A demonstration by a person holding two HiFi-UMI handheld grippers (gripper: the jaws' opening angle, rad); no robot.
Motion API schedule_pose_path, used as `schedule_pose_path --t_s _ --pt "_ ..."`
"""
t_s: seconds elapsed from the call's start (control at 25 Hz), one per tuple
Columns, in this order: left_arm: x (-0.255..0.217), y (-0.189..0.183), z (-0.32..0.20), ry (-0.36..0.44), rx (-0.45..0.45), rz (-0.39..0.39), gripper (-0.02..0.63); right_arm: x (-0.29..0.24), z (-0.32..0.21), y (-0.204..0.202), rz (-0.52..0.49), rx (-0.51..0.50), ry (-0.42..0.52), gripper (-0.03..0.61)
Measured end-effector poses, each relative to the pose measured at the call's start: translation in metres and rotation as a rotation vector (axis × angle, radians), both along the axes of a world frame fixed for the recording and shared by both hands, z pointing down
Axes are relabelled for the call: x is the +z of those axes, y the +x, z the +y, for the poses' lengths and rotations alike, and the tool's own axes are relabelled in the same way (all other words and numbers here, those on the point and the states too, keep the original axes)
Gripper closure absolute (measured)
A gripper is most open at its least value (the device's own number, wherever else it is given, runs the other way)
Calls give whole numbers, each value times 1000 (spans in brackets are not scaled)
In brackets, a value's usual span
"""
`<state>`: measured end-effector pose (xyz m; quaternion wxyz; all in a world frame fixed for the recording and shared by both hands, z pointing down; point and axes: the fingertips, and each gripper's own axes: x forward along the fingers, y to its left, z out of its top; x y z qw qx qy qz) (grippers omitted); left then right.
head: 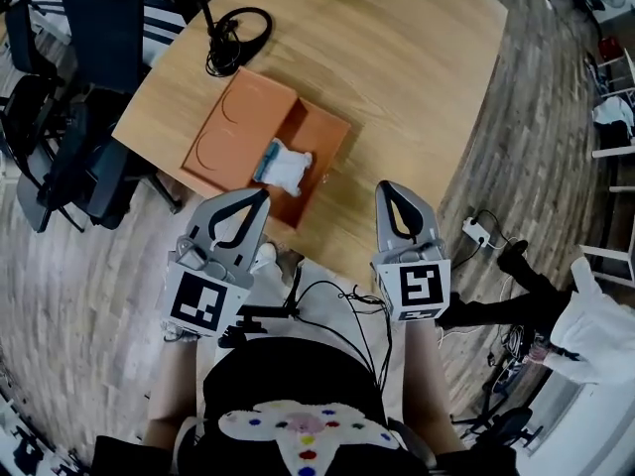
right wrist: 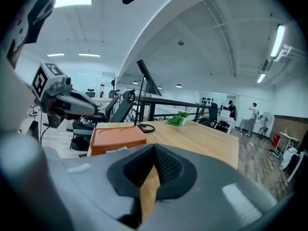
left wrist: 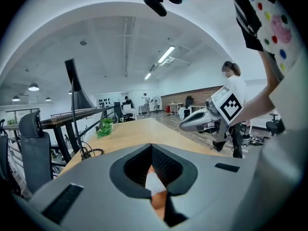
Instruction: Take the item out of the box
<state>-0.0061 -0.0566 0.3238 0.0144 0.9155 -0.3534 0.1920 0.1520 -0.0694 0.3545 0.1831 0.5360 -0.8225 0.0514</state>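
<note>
An orange box [head: 322, 132] lies open on the wooden table [head: 417, 77], its lid [head: 238, 127] folded out to the left. A white item [head: 288, 167] with a blue edge rests inside it. My left gripper [head: 261, 196] hovers at the table's near edge, just in front of the box, jaws shut and empty. My right gripper [head: 388, 187] is to the right of the box, also shut and empty. In the left gripper view the white item [left wrist: 155, 183] shows through the jaw opening. The right gripper view has the box [right wrist: 117, 135] ahead on the left.
A coiled black cable [head: 236, 36] lies on the table behind the box. Black office chairs [head: 69, 137] stand at the table's left. A power strip [head: 478, 232] and cables lie on the floor at the right, near a person in white [head: 600, 335]. A green plant [right wrist: 180, 118] sits at the far end.
</note>
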Motion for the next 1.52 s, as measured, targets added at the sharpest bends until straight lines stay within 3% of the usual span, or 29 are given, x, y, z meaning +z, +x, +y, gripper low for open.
schedule_pose_path --t_s 0.56,0.6,0.64,1.16,1.52 --pt "-4 8 -16 -31 16 18 615 -40 20 7 -42 86 33 569" --pt "-2 9 -17 -45 21 18 602 -40 20 7 -40 87 30 571" --pt "1 11 -18 -58 28 12 537 -39 20 8 -37 86 29 571" --pt "40 34 -23 -94 139 -166 531 -30 30 15 -40 108 3 571" --pt "87 46 -29 -186 171 -244 520 -20 33 21 -54 138 -21 569"
